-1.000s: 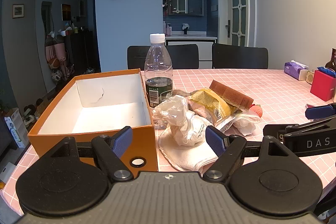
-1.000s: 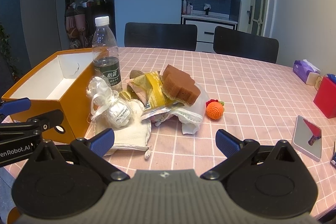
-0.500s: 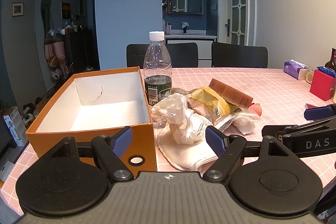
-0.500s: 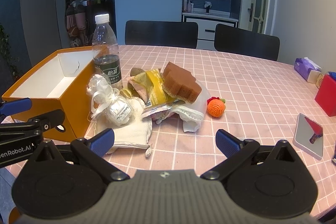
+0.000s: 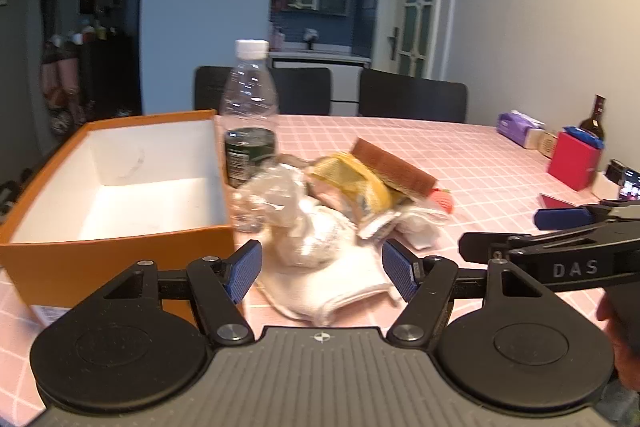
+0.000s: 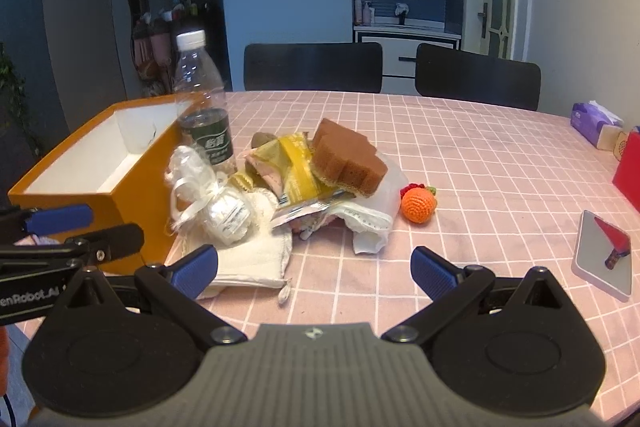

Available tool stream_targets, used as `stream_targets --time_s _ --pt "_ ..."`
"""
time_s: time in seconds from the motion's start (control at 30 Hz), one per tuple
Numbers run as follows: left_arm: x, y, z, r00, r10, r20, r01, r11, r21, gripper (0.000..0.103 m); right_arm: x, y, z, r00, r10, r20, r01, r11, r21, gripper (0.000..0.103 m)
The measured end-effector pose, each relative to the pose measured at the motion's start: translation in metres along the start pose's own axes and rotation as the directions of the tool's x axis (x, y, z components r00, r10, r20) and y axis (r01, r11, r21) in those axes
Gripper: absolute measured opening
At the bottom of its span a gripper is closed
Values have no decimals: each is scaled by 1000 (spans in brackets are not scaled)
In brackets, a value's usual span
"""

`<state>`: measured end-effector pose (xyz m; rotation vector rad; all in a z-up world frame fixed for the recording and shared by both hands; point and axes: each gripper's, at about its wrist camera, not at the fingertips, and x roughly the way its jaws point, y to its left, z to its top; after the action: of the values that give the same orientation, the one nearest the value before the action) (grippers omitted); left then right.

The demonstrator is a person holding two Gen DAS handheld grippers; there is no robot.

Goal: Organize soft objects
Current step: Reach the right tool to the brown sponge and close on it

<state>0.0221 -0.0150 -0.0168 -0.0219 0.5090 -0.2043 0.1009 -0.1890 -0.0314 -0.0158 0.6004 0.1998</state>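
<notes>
Soft objects [image 6: 280, 187] lie heaped beside our open orange box [image 5: 120, 163], so our left gripper [image 5: 322, 269], jaws just narrowing yet empty, lines up on the white pouch [image 5: 312, 235] while our right gripper [image 6: 314, 269] waits wide.

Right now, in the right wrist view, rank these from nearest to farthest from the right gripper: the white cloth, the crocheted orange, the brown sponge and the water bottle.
1. white cloth, just ahead of the right gripper, by its left finger.
2. crocheted orange, ahead, slightly right.
3. brown sponge, on top of the pile.
4. water bottle, far left, against the orange box.
</notes>
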Motion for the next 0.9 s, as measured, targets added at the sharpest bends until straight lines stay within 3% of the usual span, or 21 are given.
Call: stream_targets --time_s 0.1,0.23,0.53,0.67,0.9 --pt "10 -6 5 1000 -26 -11 26 999 19 77 8 -10 1 1000 -22 14 22 1000 -9 100" --pt "30 -10 16 1000 14 -12 -13 999 52 77 21 -22 6 999 -39 20 39 999 -16 100" --pt "77 -20 46 992 109 -57 -95 973 211 77 62 -45 34 998 34 55 -39 995 91 100" --pt "94 -13 51 983 141 -117 -111 967 228 76 89 -52 48 997 67 44 -73 985 159 100" --pt "111 -12 56 972 178 -150 -138 960 244 58 142 -60 59 993 115 -31 -104 966 237 100"
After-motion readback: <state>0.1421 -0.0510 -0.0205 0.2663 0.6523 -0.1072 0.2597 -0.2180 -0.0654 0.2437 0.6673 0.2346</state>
